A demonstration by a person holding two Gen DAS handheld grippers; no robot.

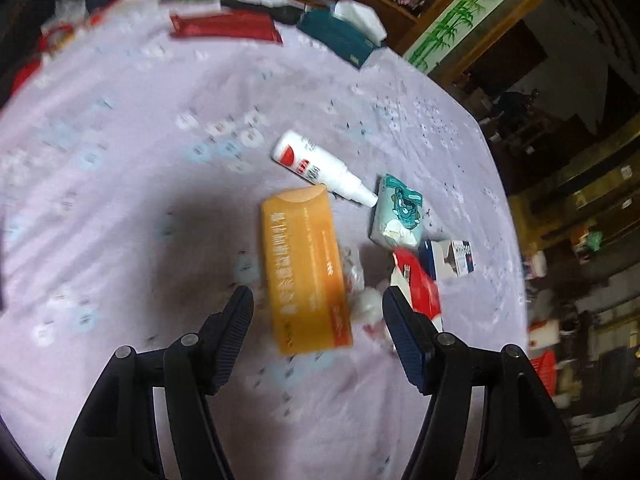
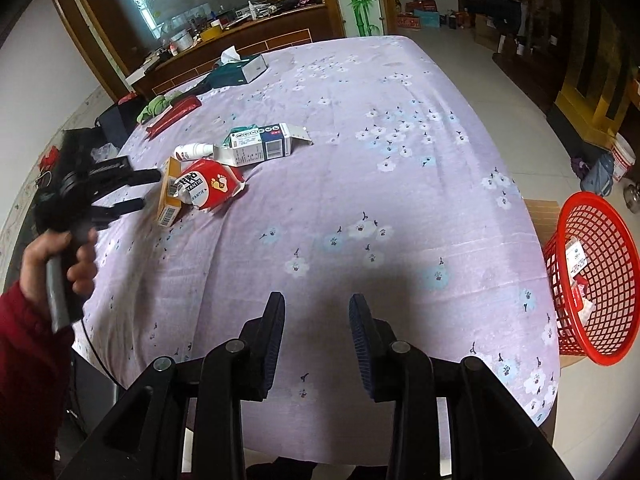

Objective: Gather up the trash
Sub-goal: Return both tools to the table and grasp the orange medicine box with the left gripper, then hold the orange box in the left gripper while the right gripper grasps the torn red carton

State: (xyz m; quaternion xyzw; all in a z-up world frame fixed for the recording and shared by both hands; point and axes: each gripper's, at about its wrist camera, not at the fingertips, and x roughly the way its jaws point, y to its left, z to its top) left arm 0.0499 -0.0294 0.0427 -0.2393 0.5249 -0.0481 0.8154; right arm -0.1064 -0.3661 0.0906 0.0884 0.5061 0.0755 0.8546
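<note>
On the table [image 2: 360, 160], an orange box [image 1: 306, 272] lying flat, long side pointing away, right between the spread fingers of the left claw [image 1: 318, 308]. Not yet pinched. Right claw [image 2: 316, 316] spread too, empty, far off, nearer the red basket [image 2: 596, 280].

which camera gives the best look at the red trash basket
The right wrist view: the red basket sits tipped beside the table's edge, with a few packages visible inside. The left wrist view shows only a blurred red sliver of it past the table.
</note>
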